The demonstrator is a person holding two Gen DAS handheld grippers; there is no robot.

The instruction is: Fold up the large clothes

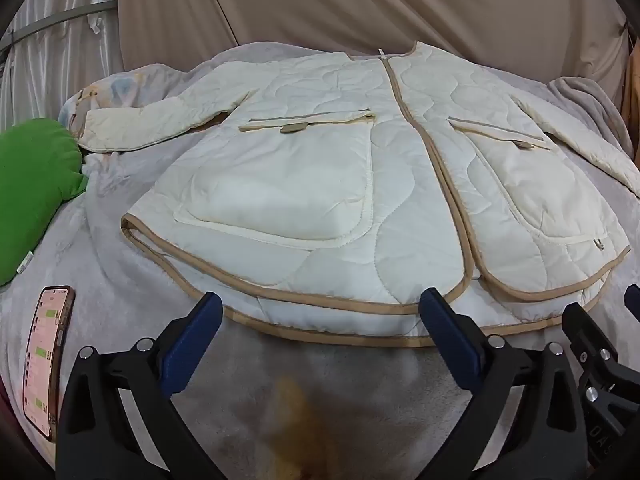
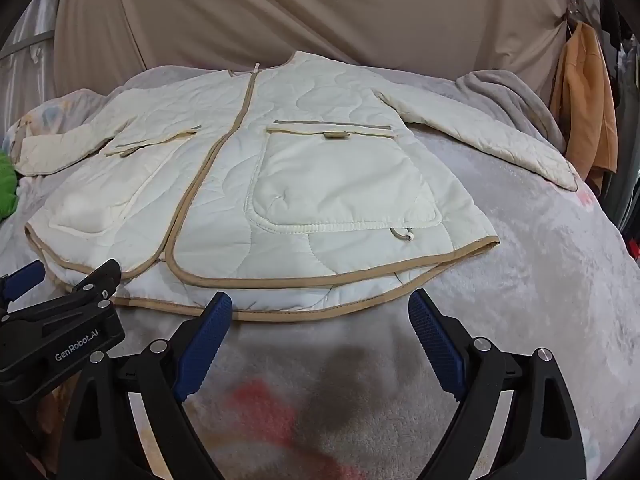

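A cream quilted jacket (image 1: 340, 184) with tan trim lies flat, front up and zipped, on a grey blanket (image 1: 320, 380); its sleeves spread left and right. It also shows in the right wrist view (image 2: 280, 184). My left gripper (image 1: 320, 312) is open and empty, just short of the jacket's bottom hem. My right gripper (image 2: 320, 312) is open and empty, just short of the hem on the right half. The right gripper's body (image 1: 600, 360) shows at the left view's right edge, and the left gripper's body (image 2: 60, 328) shows at the right view's left edge.
A phone (image 1: 48, 356) with a lit screen lies on the blanket at the near left. A green pillow (image 1: 32, 188) sits at the left. A beige curtain (image 1: 360, 8) hangs behind. Orange clothing (image 2: 584, 104) hangs at the right.
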